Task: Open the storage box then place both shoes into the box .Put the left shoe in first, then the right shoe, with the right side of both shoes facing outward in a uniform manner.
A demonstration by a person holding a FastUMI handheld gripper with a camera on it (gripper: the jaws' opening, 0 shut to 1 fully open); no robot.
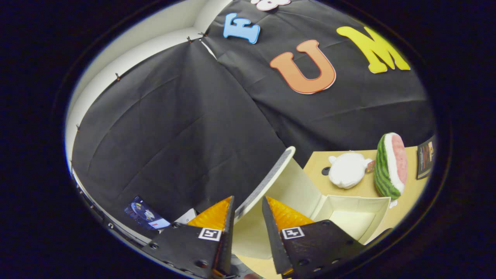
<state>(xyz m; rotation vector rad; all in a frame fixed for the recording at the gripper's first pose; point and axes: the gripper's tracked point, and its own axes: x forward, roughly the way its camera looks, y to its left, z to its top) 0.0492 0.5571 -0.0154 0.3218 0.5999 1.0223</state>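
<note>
Now: cream storage box (pixel 348 217) lying just ahead of the fingers at about two o'clock, on the tan table (pixel 366 188), its inside showing bare. Lid (pixel 267 180) raised, its edge rising between the two fingertips toward twelve o'clock. Gripper (pixel 248 205) parted a little, fingers either side of the lid edge; actual contact impossible to tell. Beyond the box at two o'clock, white plush toy (pixel 347 169) beside watermelon plush (pixel 390 164).
</note>
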